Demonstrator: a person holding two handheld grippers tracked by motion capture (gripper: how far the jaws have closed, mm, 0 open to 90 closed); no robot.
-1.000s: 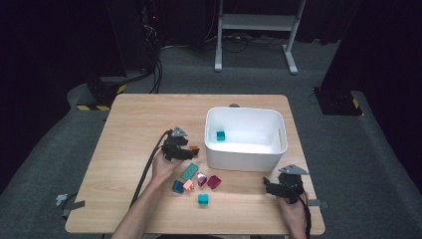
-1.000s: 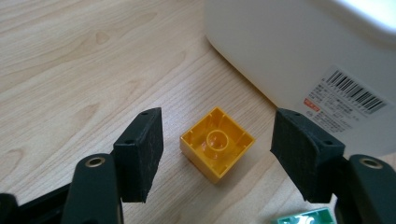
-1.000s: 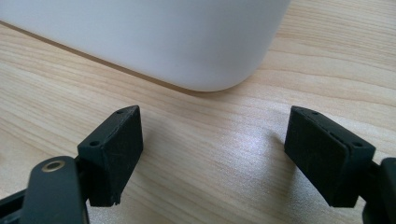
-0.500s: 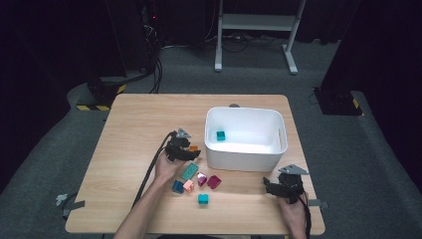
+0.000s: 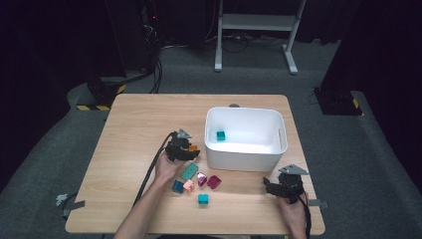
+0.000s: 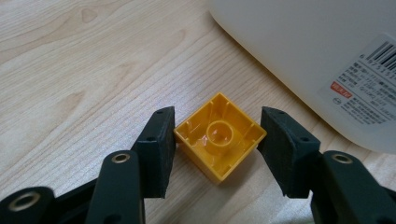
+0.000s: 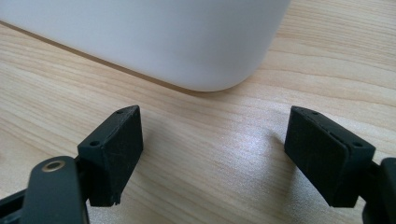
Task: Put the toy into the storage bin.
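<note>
In the high view the yellow block [image 6: 219,136] is mostly hidden under the left gripper [image 5: 182,149], and only a small orange-yellow edge shows at its right side. The left gripper view shows it clearly: it lies on the table [image 5: 134,129] with its hollow side up, just beside the near left corner of the white bin [image 5: 280,137], whose label is cut off by the frame edge. The left pad touches the block's corner, the right pad stands slightly apart, so the block is between the jaws but not yet pinched. The right gripper [image 5: 284,188] rests near the right front edge of the table, jaws spread wide over bare wood. The table is light wood on grey carpet, and the room behind is dark, with cables and a white stand. A teal block [image 5: 220,135] lies inside the bin, and several coloured blocks [image 5: 196,180] lie near the left hand. Compared with a second ago, the left jaws have been closing around the block; the right hand has not moved.
</note>
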